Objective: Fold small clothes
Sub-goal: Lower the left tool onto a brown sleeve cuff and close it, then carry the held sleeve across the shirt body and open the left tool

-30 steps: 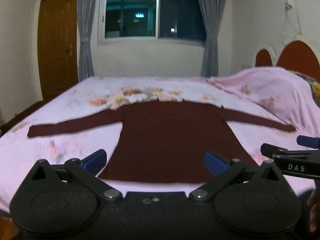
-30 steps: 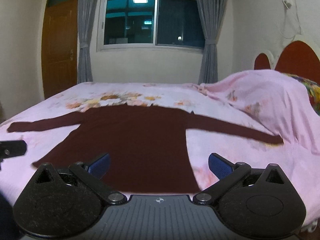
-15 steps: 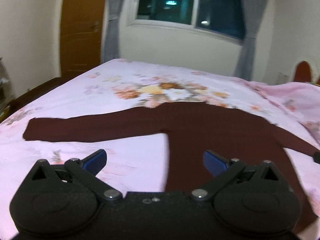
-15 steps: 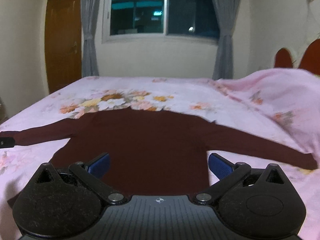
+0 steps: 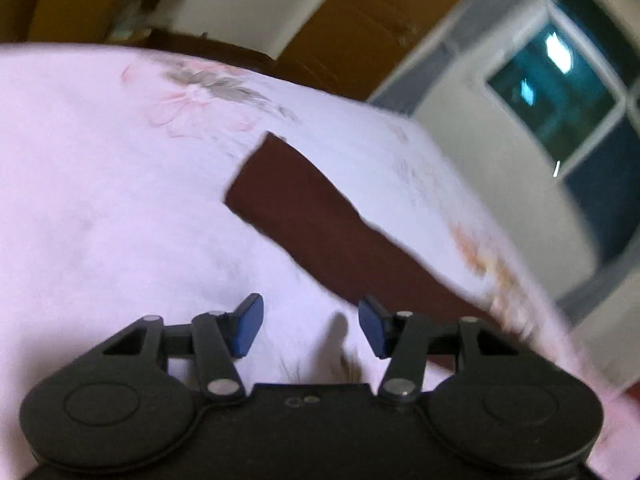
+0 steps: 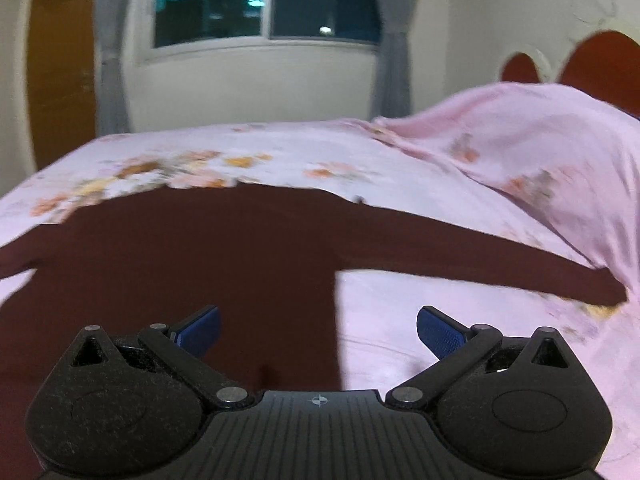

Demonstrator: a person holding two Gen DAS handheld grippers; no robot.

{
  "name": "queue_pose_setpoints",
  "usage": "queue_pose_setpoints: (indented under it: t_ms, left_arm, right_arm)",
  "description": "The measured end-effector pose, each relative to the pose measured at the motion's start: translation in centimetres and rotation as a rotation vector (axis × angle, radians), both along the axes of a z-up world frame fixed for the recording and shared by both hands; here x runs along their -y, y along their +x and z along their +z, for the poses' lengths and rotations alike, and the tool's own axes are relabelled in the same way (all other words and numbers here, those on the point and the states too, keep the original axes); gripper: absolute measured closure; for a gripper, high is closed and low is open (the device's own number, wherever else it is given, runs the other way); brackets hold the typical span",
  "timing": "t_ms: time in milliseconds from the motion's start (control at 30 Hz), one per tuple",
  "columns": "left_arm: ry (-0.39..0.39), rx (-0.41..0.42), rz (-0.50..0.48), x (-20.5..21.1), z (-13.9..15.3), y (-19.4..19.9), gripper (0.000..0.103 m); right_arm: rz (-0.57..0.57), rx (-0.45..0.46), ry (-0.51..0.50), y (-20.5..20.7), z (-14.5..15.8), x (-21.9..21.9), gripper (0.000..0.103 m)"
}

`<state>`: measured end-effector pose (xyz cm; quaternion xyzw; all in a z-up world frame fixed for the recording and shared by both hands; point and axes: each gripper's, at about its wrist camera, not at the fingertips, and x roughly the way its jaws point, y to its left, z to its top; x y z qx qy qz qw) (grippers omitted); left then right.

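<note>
Left gripper: view is rolled hard, room tilted in frame. It points down at the pink bedsheet, low over it. Jaws have just been closing to roughly half gap, nothing between the blue pads, only bare sheet there. Released, not grasping. The maroon sleeve end lies flat just ahead of the fingertips; the right pad sits near the sleeve's lower edge, contact can't be told through the motion blur.

Right gripper: level roll, angled down at the bed. Jaws spread wide, empty. The left pad hangs over the shirt body, the right pad over bare sheet; the shirt's side edge runs between them.

Task item: maroon long-sleeve shirt, spread flat on the bed, body centred in the right view, one sleeve stretched out to the right, its cuff at the foot of the draped pink mound. The other sleeve runs off frame left.

Surface: pink sheet with floral print beyond the shirt.

Room: window, dark outside, with a ceiling-light reflection. Grey curtains on both sides, cream wall below. Wooden door at left. Red-brown headboard behind the mound at right. Both views are motion blurred.
</note>
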<state>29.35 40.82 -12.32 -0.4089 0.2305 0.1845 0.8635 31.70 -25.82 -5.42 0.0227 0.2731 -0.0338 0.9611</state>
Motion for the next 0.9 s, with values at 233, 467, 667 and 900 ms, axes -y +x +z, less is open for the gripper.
queue_pose_setpoints:
  t_ms: [233, 467, 667, 900]
  left_arm:
    - [-0.117, 0.127, 0.082, -3.1, -1.9, 1.1, 0.058]
    - [-0.182, 0.109, 0.072, -6.6, -3.6, 3.2, 0.095]
    - [-0.170, 0.065, 0.016, -7.3, -2.9, 4.6, 0.095]
    - [-0.038, 0.140, 0.030, -5.1, 0.8, 4.4, 0.101]
  right_arm:
    - [-0.052, -0.024, -0.065, 1.0, -1.2, 2.3, 0.000]
    - [-0.146, -0.048, -0.044, 2.7, -1.1, 5.8, 0.000]
    - [-0.179, -0.040, -0.044, 2.6, -0.6, 7.9, 0.000]
    - [-0.207, -0.038, -0.033, 1.8, -0.6, 10.2, 0.000]
